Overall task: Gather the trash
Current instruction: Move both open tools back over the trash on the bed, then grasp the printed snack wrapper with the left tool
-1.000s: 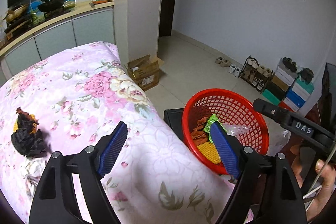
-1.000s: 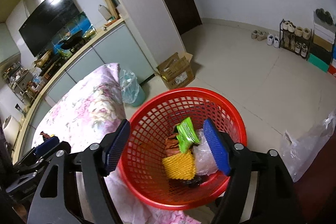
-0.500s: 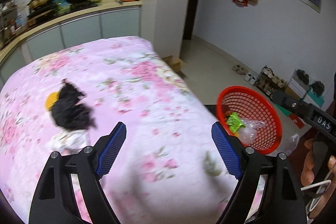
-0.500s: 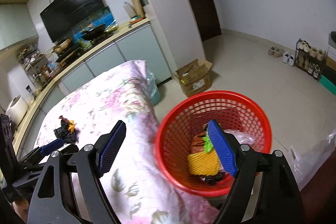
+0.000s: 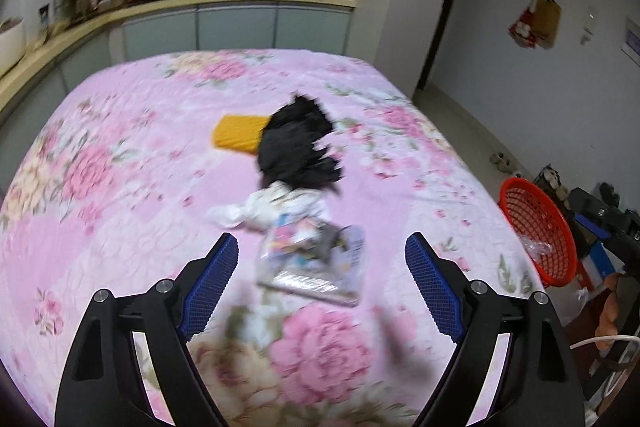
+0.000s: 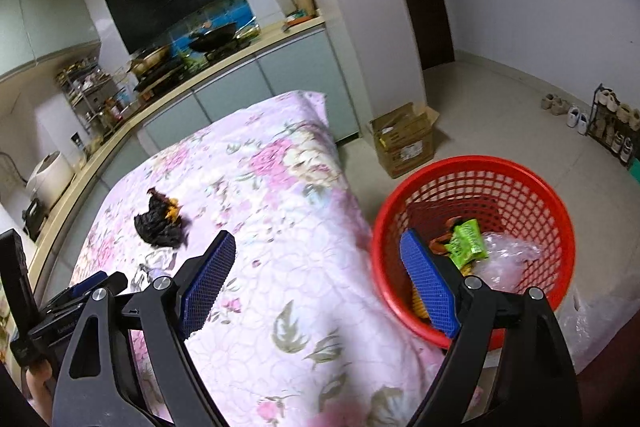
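On the pink floral tablecloth lie a clear plastic wrapper, a crumpled white tissue, a black crumpled bag and a yellow foam net. My left gripper is open and empty, just short of the wrapper. My right gripper is open and empty over the table's edge beside the red mesh basket, which holds a green packet, clear plastic and other trash. The black bag also shows in the right wrist view.
The red basket sits off the table's right edge. A cardboard box stands on the floor by a white pillar. A kitchen counter with a wok runs behind the table. A shoe rack is by the far wall.
My left gripper has swung left from the basket, over the table to the trash pile. My right gripper has drifted left, off the basket's middle toward the table. Both stay open.
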### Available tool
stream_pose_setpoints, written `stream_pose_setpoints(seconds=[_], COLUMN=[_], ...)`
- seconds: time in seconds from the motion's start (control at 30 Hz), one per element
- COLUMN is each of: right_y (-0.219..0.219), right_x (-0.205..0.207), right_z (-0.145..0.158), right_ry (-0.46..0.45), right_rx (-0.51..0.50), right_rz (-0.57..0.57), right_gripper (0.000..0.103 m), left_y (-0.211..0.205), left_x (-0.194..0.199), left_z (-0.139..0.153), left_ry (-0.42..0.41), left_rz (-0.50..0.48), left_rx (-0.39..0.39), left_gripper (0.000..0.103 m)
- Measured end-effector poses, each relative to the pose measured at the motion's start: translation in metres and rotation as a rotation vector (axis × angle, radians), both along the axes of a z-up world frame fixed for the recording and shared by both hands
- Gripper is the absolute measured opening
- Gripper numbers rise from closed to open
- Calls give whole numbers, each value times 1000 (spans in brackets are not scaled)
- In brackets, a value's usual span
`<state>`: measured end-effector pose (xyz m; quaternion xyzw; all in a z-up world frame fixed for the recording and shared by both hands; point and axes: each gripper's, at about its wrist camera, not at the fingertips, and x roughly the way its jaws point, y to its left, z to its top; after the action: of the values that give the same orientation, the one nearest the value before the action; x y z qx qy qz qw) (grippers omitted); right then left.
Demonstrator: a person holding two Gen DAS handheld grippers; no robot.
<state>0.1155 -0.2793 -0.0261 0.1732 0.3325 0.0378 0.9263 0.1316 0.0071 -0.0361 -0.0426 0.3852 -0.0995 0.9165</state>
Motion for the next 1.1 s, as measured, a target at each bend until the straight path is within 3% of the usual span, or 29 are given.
stream_pose_setpoints(seconds=[0.5, 0.77, 0.9, 1.1], right_y=[14, 17, 18, 18], right_x=[15, 22, 23, 24], right_z=[-3, -10, -10, -10], right_ry=[25, 45, 45, 45], right_rx=[-16, -7, -6, -6], right_rz=[39, 45, 48, 48], right_gripper=[82, 82, 82, 82], left_y=[6, -15, -15, -10], left_x=[45, 50, 49, 44], left_z=[-44, -48, -48, -47], left_ry=[137, 108, 101, 96], left_rz=[42, -1, -8, -22], left_rx=[-54, 25, 31, 29], left_gripper=[87, 86, 70, 60])
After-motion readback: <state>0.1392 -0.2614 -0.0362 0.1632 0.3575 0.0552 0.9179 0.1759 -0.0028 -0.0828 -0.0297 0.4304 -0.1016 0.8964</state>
